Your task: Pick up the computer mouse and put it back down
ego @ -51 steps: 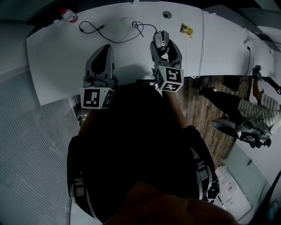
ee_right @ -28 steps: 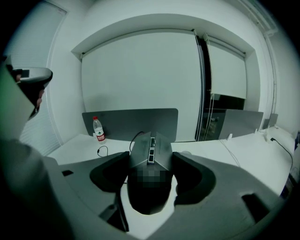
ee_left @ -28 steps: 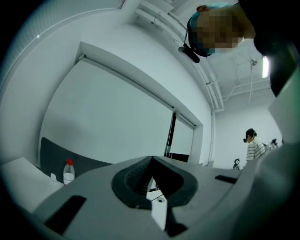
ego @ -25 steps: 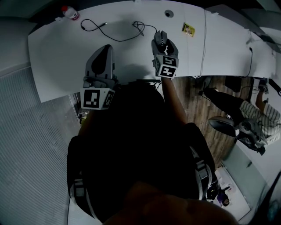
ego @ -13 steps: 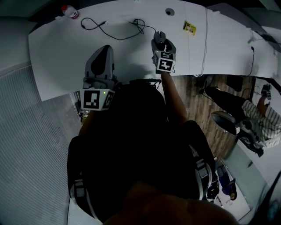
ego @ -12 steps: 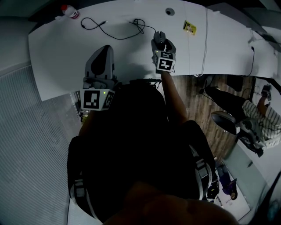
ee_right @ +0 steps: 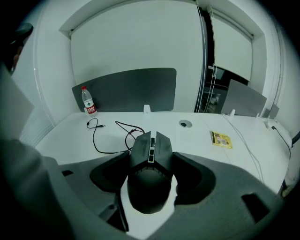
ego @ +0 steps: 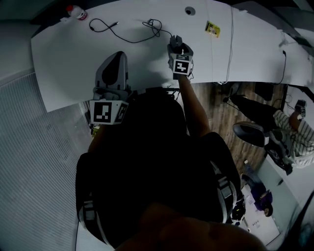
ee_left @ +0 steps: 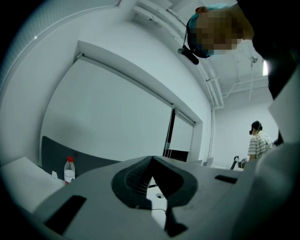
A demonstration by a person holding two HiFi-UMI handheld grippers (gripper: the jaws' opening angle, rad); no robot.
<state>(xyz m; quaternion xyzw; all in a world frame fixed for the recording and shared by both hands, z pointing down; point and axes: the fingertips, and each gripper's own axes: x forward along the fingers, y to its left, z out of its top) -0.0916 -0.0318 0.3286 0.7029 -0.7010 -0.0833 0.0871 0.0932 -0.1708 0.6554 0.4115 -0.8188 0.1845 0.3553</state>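
Observation:
A dark computer mouse point(ee_right: 149, 180) sits between the jaws of my right gripper point(ee_right: 150, 159), whose pads press on both its sides. In the head view this gripper point(ego: 179, 48) reaches out over the white desk point(ego: 73, 54), and the mouse point(ego: 176, 41) shows just past its marker cube. I cannot tell whether the mouse rests on the desk or hangs just above it. The mouse's black cable point(ee_right: 112, 136) loops away to the left. My left gripper point(ego: 115, 56) hovers near the desk's front edge, and its jaws point(ee_left: 151, 161) are shut on nothing.
A water bottle point(ego: 77, 14) stands at the desk's far left corner. A yellow card point(ego: 212, 29) and a round cable hole point(ego: 189, 10) lie to the back right. A white cord point(ego: 230, 44) crosses the desk. Beyond its right edge are an office chair point(ego: 250, 135) and a person point(ego: 289, 127).
My right gripper has moved away from me toward the back of the desk, keeping the mouse between its jaws. The left gripper has stayed put.

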